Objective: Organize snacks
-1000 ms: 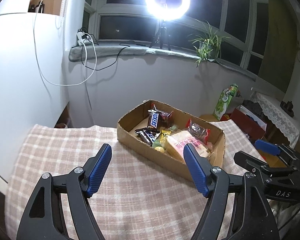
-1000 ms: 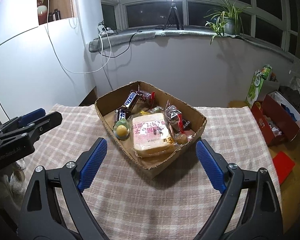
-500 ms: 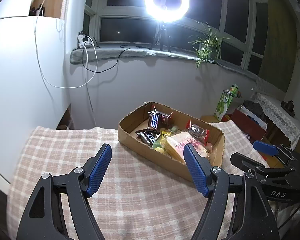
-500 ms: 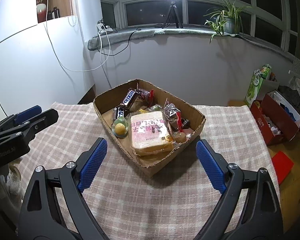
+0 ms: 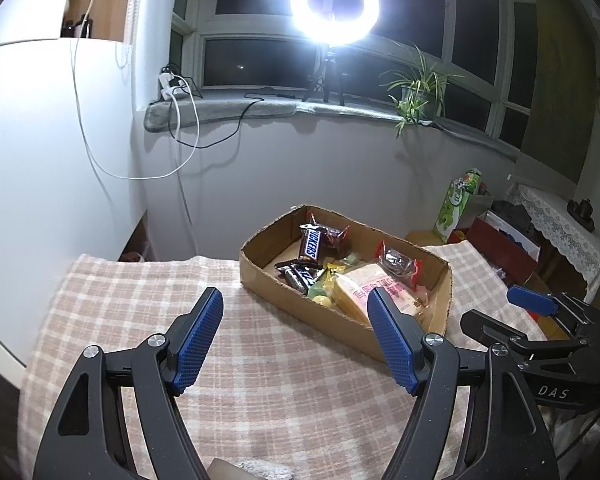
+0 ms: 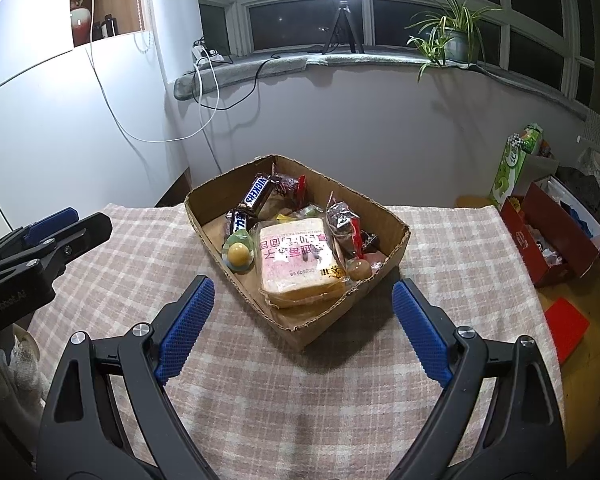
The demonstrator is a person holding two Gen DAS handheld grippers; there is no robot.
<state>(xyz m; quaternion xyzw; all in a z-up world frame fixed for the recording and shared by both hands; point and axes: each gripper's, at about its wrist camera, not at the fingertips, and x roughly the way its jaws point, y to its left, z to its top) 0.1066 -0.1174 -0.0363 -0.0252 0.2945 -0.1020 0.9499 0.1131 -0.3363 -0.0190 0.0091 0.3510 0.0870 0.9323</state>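
A shallow cardboard box (image 6: 332,322) (image 5: 260,280) full of snacks stands on the checked tablecloth. Inside lie a wrapped slice of bread (image 6: 296,258) (image 5: 356,284), Snickers bars (image 6: 256,194) (image 5: 312,244), a yellow-green jelly cup (image 6: 239,254) and dark red-edged packets (image 6: 344,224). My right gripper (image 6: 302,286) hovers open just short of the box's near corner, nothing between its blue pads. My left gripper (image 5: 294,300) is open too, over the cloth left of the box. Each gripper shows at the edge of the other's view.
The checked cloth (image 6: 300,392) covers the table. Right of the table stand a red box (image 6: 556,236) and a green carton (image 6: 516,168). A white wall, a windowsill with cables, a ring light (image 5: 334,4) and a potted plant (image 6: 452,40) lie behind.
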